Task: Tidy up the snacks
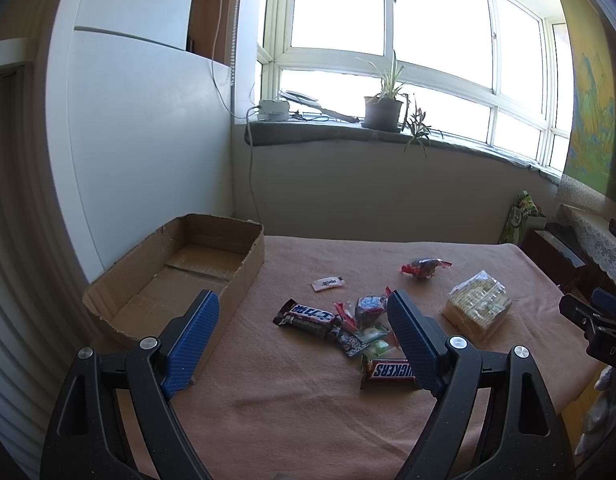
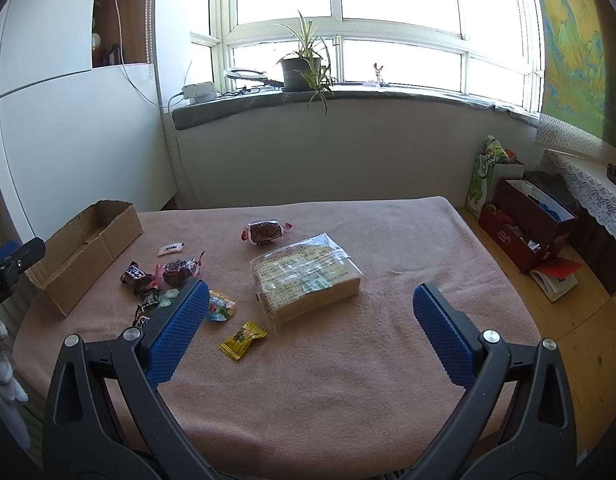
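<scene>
- Hovering with jaws spread wide and nothing between them, the left gripper (image 1: 303, 316) hangs above the pink-covered bench (image 1: 291, 412); the right gripper (image 2: 310, 306) is likewise spread and empty.
- Nearest the left gripper, just under its right finger, lies a Snickers bar (image 1: 388, 374), touching a loose heap of small wrapped sweets (image 1: 360, 334).
- Just ahead of that, a dark chocolate bar (image 1: 308, 317) lies between the left gripper's fingers in its view, with a round red-wrapped candy (image 1: 371, 307) beside it.
- Close ahead of the right gripper, toward its left finger, sits a yellow candy (image 2: 243, 340); straight ahead lies a clear-wrapped cracker pack (image 2: 305, 280).
- Judged from this, the step in hand is a first pick: the left gripper would do well to drop onto a single bar, pinching across its narrow width so neighbouring wrappers are not dragged along.
- Slick film wrappers may slip, so a square, centred pinch seems wise.
- Farther out rest a small white sachet (image 1: 328, 282) and a red-wrapped cake (image 1: 424, 267), well apart from the heap.
- Ahead and to the left of the left gripper stands an open cardboard box (image 1: 247, 264), its floor bare; no snack is in it yet.
</scene>
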A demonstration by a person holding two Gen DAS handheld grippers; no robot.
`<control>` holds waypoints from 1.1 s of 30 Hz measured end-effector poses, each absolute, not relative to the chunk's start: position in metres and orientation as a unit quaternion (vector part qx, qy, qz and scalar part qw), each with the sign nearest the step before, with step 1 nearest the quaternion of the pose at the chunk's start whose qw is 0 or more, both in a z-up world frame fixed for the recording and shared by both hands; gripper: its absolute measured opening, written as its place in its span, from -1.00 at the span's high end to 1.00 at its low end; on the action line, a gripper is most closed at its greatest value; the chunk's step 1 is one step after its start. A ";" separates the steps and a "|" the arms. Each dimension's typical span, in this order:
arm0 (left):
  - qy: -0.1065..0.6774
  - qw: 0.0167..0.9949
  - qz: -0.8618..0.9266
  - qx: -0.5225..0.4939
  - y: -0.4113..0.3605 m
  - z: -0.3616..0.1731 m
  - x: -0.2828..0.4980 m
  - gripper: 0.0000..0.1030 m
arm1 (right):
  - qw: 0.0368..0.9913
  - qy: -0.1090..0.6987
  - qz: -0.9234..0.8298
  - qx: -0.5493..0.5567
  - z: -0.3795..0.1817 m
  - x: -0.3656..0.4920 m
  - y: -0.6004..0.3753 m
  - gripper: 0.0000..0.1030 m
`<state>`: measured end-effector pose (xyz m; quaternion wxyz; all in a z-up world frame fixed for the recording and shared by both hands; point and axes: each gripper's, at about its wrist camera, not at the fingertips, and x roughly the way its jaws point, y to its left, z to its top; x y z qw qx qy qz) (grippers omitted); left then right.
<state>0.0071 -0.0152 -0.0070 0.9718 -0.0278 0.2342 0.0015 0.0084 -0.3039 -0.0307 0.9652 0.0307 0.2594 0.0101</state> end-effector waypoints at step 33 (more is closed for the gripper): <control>0.250 0.968 -0.003 -0.032 -0.014 -0.019 0.015 -0.67 | 0.961 0.272 0.026 0.026 -0.041 0.015 -0.301 -1.00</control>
